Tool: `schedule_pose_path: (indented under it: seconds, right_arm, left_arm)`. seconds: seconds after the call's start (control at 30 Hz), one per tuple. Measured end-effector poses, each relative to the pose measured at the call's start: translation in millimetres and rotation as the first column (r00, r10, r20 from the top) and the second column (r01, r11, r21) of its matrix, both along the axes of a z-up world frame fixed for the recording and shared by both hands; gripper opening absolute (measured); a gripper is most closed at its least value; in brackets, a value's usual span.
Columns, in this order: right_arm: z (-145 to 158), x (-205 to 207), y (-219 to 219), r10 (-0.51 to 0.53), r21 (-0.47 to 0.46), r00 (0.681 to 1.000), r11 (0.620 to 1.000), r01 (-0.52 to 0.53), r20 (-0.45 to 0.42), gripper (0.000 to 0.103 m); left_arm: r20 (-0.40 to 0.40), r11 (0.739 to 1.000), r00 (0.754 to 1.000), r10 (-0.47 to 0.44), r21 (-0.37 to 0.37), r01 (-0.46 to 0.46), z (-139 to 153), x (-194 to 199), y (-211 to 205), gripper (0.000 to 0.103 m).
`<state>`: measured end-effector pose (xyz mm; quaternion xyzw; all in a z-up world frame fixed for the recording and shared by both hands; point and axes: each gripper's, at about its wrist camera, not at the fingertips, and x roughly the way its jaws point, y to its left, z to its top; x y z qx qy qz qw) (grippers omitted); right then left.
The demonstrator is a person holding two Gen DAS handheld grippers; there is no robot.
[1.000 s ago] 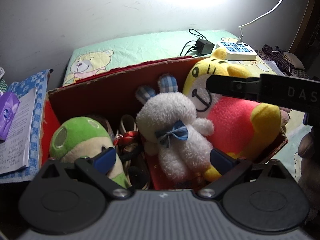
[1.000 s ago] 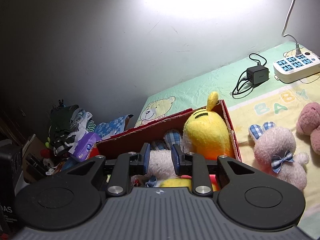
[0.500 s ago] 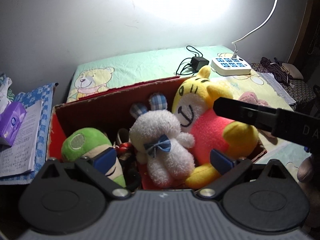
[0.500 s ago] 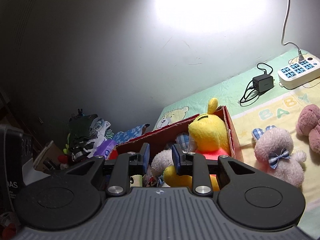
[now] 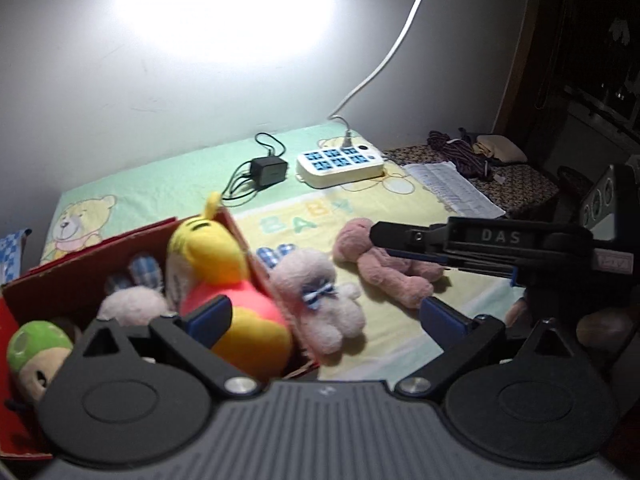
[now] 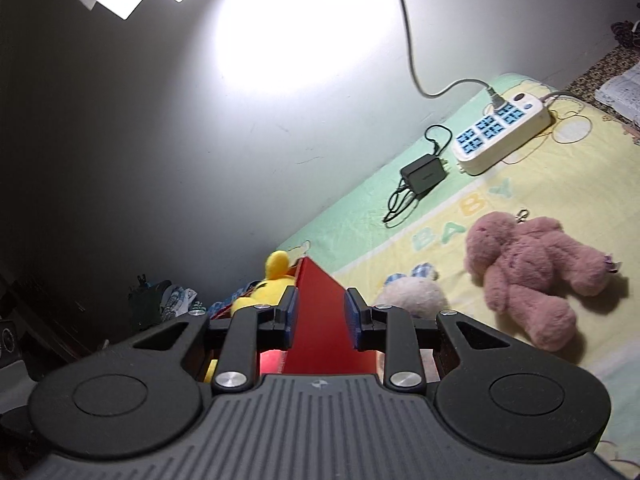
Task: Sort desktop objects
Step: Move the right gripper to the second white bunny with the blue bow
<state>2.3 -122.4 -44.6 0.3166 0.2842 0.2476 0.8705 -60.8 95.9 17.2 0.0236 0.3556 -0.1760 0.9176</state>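
Note:
A red cardboard box (image 5: pixel 100 248) at the left holds a yellow tiger plush (image 5: pixel 216 256), a white bunny (image 5: pixel 128 304) and a green frog plush (image 5: pixel 36 348). A pale pink bunny with a blue bow (image 5: pixel 316 300) lies on the mat just right of the box. Further right is a pink bear (image 5: pixel 384 264). My left gripper (image 5: pixel 326 316) is open and empty, above the pale bunny. My right gripper (image 6: pixel 322 316) hovers over the box's right wall (image 6: pixel 316 320), its jaws a narrow gap apart and holding nothing. From the left wrist, the right gripper (image 5: pixel 378 236) reaches over the bear.
A white power strip (image 5: pixel 340 162) with its cord and a black charger (image 5: pixel 268 170) lie at the back of the baby-print mat (image 5: pixel 400 208), by the wall. Papers (image 5: pixel 452 192) and dark cords sit on a patterned surface at the right.
My left gripper has pulled back and swung right, from the box to the bunny and bear on the mat. My right gripper has moved right over the box's wall. Neither jaw gap changed.

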Motion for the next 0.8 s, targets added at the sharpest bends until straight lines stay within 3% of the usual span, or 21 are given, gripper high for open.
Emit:
schedule_pose_path:
  seconds: [0.1, 0.23, 0.43, 0.53, 0.8]
  right_arm:
    - [-7, 5, -24, -0.005, -0.019, 1.0, 1.0, 0.004, -0.025, 0.029]
    - [-18, 15, -49, 0.024, -0.045, 0.997, 0.999, -0.028, -0.073, 0.038]
    - [-38, 34, -77, 0.109, -0.038, 0.983, 0.993, -0.115, -0.146, 0.038]
    - [-46, 46, -79, 0.201, -0.024, 0.965, 0.978, -0.208, -0.167, 0.038]
    - [-65, 82, -58, 0.389, 0.002, 0.897, 0.918, -0.398, -0.212, 0.039]
  left_arm:
    - [-0.017, 0.999, 0.999, -0.028, 0.026, 0.029, -11, 7, -36, 0.1]
    - [-0.055, 0.999, 0.998, -0.032, 0.033, 0.033, -29, 20, -74, 0.1]
    - [-0.085, 0.995, 0.994, 0.062, 0.083, -0.055, -65, 37, -101, 0.1]
    - [-0.108, 0.991, 0.988, 0.115, 0.08, -0.106, -82, 45, -105, 0.1]
    - [-0.123, 0.959, 0.96, 0.251, 0.169, -0.229, -109, 62, -115, 0.1]
